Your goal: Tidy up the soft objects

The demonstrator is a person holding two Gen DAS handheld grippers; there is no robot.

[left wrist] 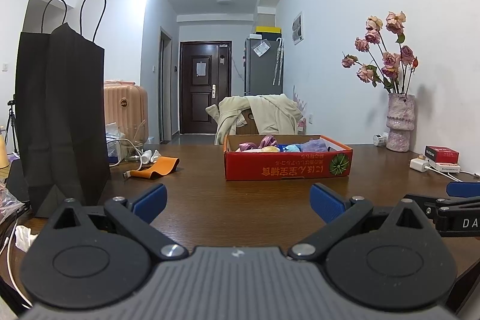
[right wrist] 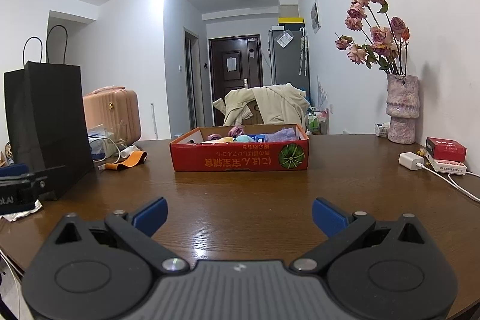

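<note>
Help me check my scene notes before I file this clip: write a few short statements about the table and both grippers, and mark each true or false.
1. The left gripper is shut on a piece of cloth. False: its jaws stand wide apart with nothing between them.
2. The red cardboard box holds several coloured soft items. True.
3. The black paper bag lies flat on the table. False: it stands upright.
4. The vase of dried roses stands at the table's right side, near the wall. True.
5. The right gripper is open and empty. True.
6. The orange strap lies inside the box. False: it lies on the table, left of the box.
</note>
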